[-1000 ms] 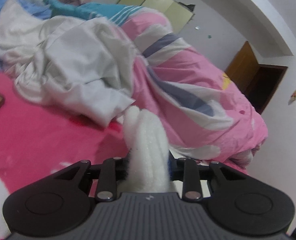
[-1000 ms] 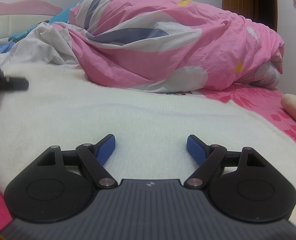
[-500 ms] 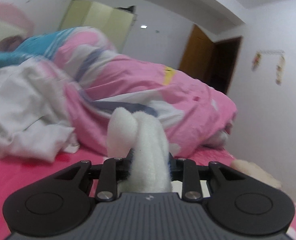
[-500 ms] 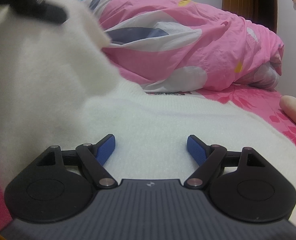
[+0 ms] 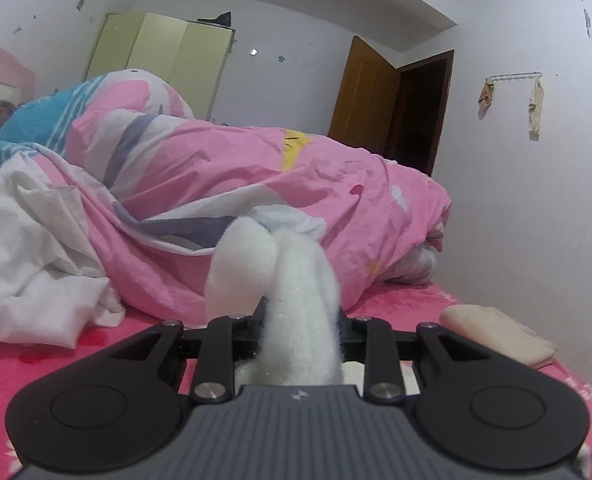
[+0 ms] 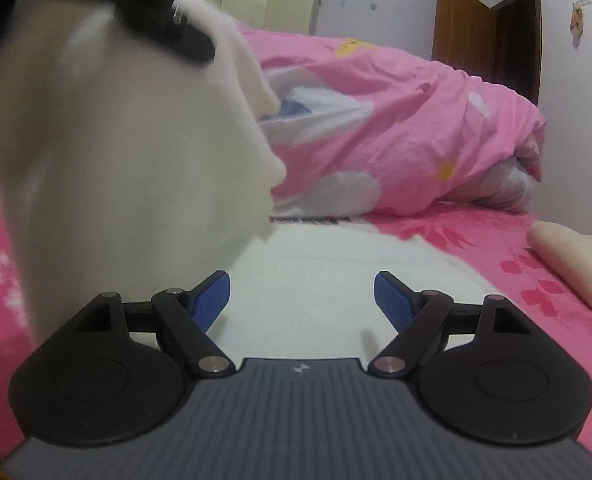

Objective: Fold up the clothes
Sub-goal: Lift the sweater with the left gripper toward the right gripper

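A white fluffy garment (image 6: 315, 280) lies on the pink bed sheet (image 6: 475, 232). One end of it hangs lifted as a blurred sheet (image 6: 128, 152) at the left of the right wrist view, under the dark left gripper (image 6: 144, 20). In the left wrist view my left gripper (image 5: 299, 320) is shut on a bunched fold of that white garment (image 5: 296, 280), which sticks up between its jaws. My right gripper (image 6: 301, 300) stands open low over the flat part of the garment, blue pads (image 6: 212, 300) apart with nothing between them.
A rumpled pink duvet (image 5: 276, 184) and white sheets (image 5: 32, 248) pile across the back of the bed. A folded cream cloth (image 6: 575, 264) lies at the right, near the bed's edge. A wardrobe (image 5: 160, 64) and a brown door (image 5: 371, 96) stand behind.
My left gripper has risen and swung right with the white garment's end, its view rolling level. In the right view the lifted cloth now hangs higher and wider. The right gripper barely moved.
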Motion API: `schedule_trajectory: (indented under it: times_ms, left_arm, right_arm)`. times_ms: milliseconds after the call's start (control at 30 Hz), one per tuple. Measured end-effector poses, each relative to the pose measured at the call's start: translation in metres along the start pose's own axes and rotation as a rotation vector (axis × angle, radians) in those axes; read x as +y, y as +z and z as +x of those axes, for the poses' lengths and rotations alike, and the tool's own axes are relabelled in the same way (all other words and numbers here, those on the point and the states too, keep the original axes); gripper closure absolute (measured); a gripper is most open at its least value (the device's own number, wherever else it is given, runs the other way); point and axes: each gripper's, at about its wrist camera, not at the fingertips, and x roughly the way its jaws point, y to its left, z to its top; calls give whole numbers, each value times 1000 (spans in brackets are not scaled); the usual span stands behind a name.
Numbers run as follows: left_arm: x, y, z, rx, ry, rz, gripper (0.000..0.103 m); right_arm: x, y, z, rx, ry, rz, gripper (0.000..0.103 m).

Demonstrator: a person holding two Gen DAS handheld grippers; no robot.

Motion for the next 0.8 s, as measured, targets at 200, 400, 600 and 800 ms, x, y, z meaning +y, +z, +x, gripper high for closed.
schedule_trajectory:
  times_ms: [200,400,600,800]
  left_arm:
    - [-29,1,12,15,-58,56,75]
    - [-63,-8,39,88,-106,118,74]
    - [-103,-38,80,312,-192,203,69]
    - [-105,-41,91,427,-355,72,41]
  right_arm:
    - [-13,-1,7,38,60,54,24]
    - [-58,-9,-30,4,112,218,24]
    - [-88,-39,-50,3,145,330,24]
    - [-80,-47,-50,-23,129,288,24]
